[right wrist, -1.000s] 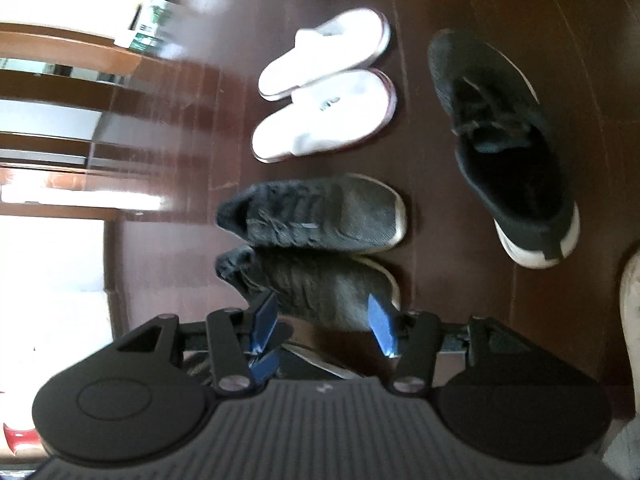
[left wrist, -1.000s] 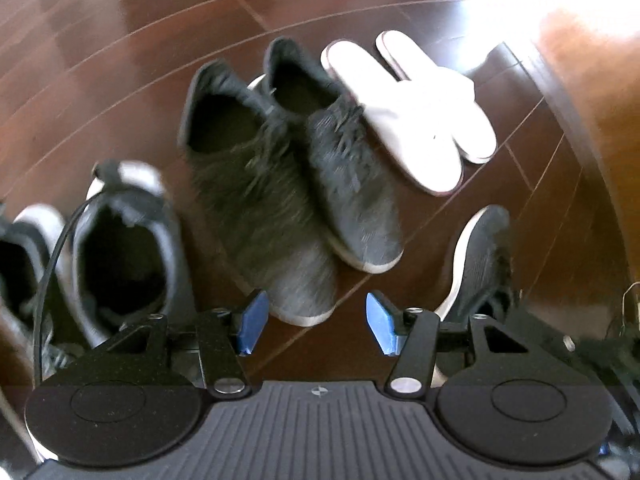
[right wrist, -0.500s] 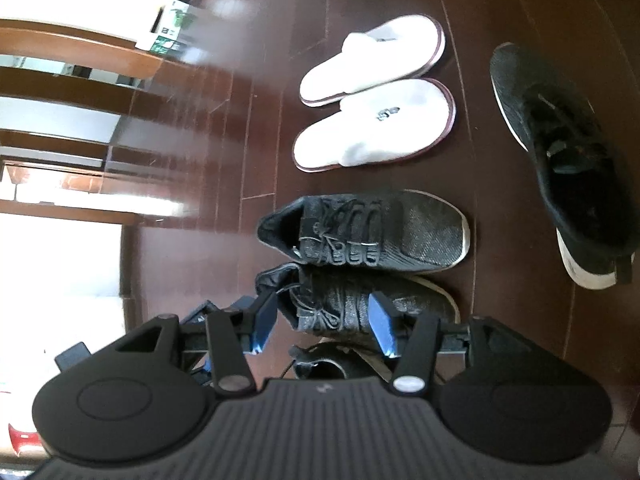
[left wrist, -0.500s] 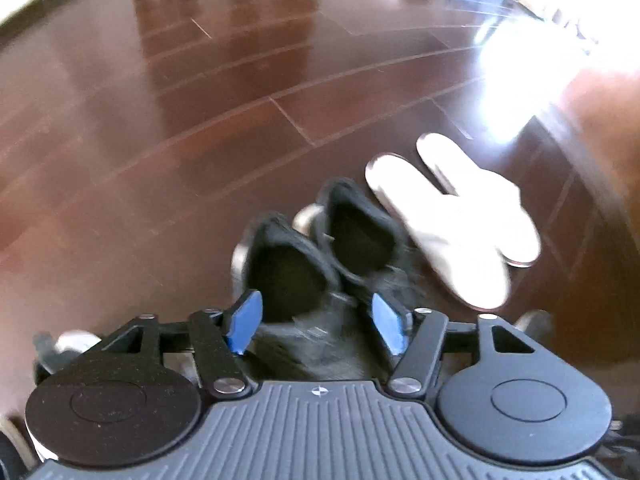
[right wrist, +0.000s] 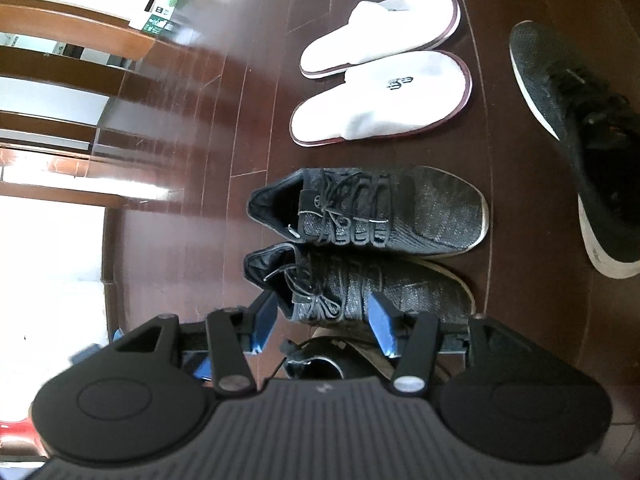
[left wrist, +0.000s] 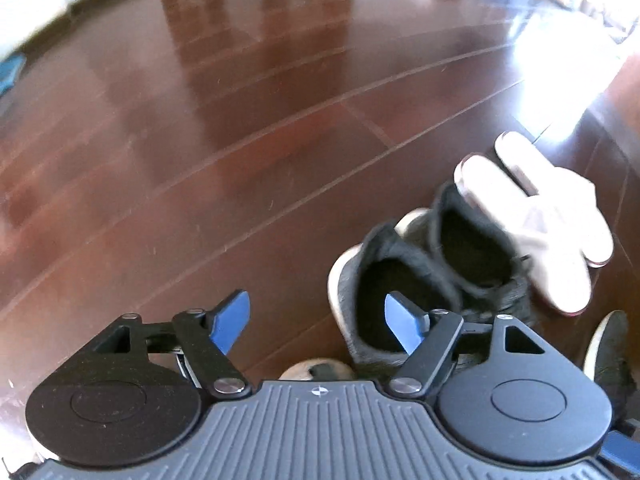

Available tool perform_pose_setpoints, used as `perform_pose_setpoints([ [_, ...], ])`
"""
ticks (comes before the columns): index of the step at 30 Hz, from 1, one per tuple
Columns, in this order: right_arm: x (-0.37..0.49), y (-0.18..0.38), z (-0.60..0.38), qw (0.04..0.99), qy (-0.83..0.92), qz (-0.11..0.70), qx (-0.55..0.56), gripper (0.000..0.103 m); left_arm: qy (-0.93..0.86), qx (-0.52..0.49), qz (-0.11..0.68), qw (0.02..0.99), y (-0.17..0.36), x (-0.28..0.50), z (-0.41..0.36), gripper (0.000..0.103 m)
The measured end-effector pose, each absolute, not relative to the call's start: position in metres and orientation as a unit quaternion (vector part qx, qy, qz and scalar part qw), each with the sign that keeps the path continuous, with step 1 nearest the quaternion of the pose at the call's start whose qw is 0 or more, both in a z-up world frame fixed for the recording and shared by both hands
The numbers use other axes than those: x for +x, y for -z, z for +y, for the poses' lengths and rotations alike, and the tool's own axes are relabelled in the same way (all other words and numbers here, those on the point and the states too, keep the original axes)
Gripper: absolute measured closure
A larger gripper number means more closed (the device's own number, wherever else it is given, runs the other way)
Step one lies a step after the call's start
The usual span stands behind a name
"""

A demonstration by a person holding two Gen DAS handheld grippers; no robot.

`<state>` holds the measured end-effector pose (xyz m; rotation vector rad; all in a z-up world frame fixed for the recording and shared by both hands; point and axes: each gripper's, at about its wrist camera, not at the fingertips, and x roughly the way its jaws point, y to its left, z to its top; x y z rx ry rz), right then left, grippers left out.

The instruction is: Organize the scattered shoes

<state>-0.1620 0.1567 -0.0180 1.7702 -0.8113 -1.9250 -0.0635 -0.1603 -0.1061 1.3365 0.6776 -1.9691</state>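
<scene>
Stray black sneaker [right wrist: 576, 136] lies far right on the floor [right wrist: 520, 300], apart from paired grey sneakers [right wrist: 372, 212] and slippers [right wrist: 380, 96].
Both hand-held grippers, left [left wrist: 316, 320] and right [right wrist: 324, 326], spread, empty. Sneaker likely light, soft knit; take the stiffer heel collar.

Shoes counted, right wrist view: 2 white slippers [right wrist: 380, 92], side by side as a pr. 2 grey knit sneakers [right wrist: 376, 216], also a pr, side by side just below the slippers. 1 black sneaker [right wrist: 576, 136] w/ white sole, alone, well apart at right. 1 more dark shoe [right wrist: 320, 360] partly hidden at bottom, type unclear. Total approx 6 shoes on the floor [right wrist: 520, 0]. Left wrist view, blurred: same 2 slippers, 2 grey sneakers, 1 dark shoe at right edge.
</scene>
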Motion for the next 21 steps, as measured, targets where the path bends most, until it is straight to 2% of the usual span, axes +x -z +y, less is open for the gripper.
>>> perform_pose_setpoints([
  [3, -0.163, 0.018, 0.157, 0.201, 0.69, -0.288, 0.633, 0.049, 0.721, 0.52, 0.306, 0.34, 0.12, -0.054, -0.17, 0.027],
  [6, -0.164, 0.021, 0.161, 0.191, 0.69, -0.292, 0.634, 0.049, 0.723, 0.518, 0.273, 0.367, 0.114, -0.051, -0.171, 0.028],
  [8, -0.165, 0.021, 0.162, 0.188, 0.691, -0.292, 0.634, 0.049, 0.74, 0.505, 0.248, 0.369, 0.105, -0.051, -0.171, 0.022],
  [13, -0.168, 0.019, 0.159, 0.192, 0.692, -0.293, 0.632, 0.049, 0.731, 0.516, 0.273, 0.354, 0.113, -0.044, -0.168, 0.022],
  [15, -0.169, 0.02, 0.159, 0.193, 0.692, -0.294, 0.631, 0.049, 0.714, 0.513, 0.311, 0.362, 0.121, -0.038, -0.17, 0.023],
  [17, -0.169, 0.019, 0.16, 0.192, 0.693, -0.294, 0.63, 0.049, 0.7, 0.507, 0.334, 0.376, 0.122, -0.037, -0.172, 0.032],
  [21, -0.168, 0.021, 0.163, 0.185, 0.693, -0.295, 0.631, 0.049, 0.722, 0.463, 0.328, 0.396, 0.1, -0.048, -0.178, 0.033],
])
